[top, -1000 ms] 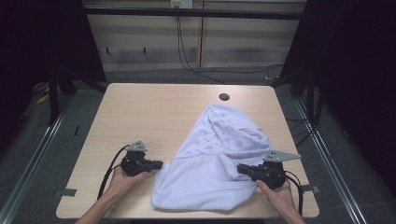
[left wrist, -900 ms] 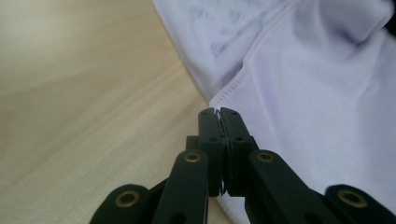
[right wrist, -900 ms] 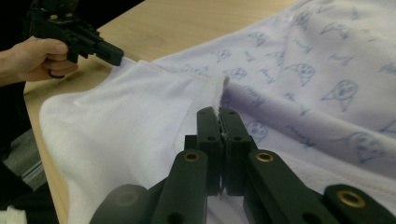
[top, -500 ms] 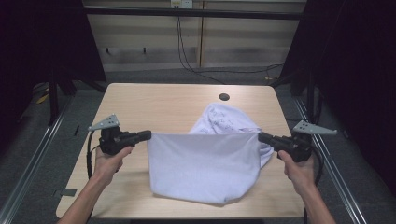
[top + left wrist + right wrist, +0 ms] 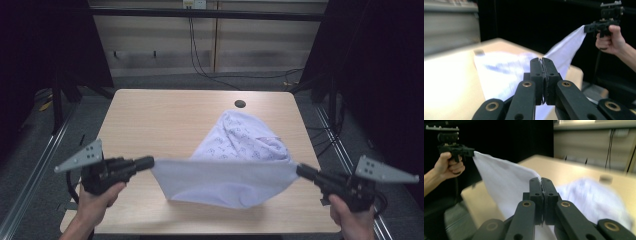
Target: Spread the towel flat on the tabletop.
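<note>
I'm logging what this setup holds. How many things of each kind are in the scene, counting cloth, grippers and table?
Cloth: 1, a white patterned cloth stretched between the grippers, its far part on the table.
Grippers: 2, the left gripper and the right gripper, each shut on a corner.
Table: 1, a wooden table with a dark round hole.
Total: 4.

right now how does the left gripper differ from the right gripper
The left gripper sits over the table, near its left edge; the right gripper is at its right edge. The left one grips the cloth at its left corner, the right one at its right corner. Both are shut on the cloth, holding its edge taut between them.
</note>
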`<act>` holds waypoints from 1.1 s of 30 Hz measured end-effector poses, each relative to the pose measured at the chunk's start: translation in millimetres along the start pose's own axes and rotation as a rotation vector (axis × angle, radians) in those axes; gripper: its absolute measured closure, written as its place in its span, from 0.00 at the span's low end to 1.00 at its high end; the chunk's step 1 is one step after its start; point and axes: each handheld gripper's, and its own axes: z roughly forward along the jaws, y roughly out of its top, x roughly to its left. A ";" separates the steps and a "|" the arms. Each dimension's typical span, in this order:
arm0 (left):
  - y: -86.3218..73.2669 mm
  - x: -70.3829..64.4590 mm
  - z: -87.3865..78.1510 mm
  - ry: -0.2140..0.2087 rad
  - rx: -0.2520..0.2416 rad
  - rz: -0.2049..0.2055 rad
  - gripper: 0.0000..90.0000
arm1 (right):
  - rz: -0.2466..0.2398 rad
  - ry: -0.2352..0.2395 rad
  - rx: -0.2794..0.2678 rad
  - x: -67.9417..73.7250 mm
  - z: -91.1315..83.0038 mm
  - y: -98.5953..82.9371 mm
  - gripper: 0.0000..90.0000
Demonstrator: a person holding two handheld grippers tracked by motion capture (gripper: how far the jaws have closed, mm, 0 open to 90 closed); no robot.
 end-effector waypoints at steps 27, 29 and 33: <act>-64.1 79.7 123.5 0.020 0.388 -0.093 0.92 | 0.063 -0.095 0.378 -29.0 90.2 -79.1 0.61; -67.3 88.1 143.3 0.011 0.418 -0.108 0.90 | 0.101 -0.102 0.389 -40.5 102.1 -82.1 0.60; -77.9 90.2 165.7 0.035 0.490 -0.079 0.86 | 0.151 -0.114 0.417 -54.4 119.7 -87.3 0.55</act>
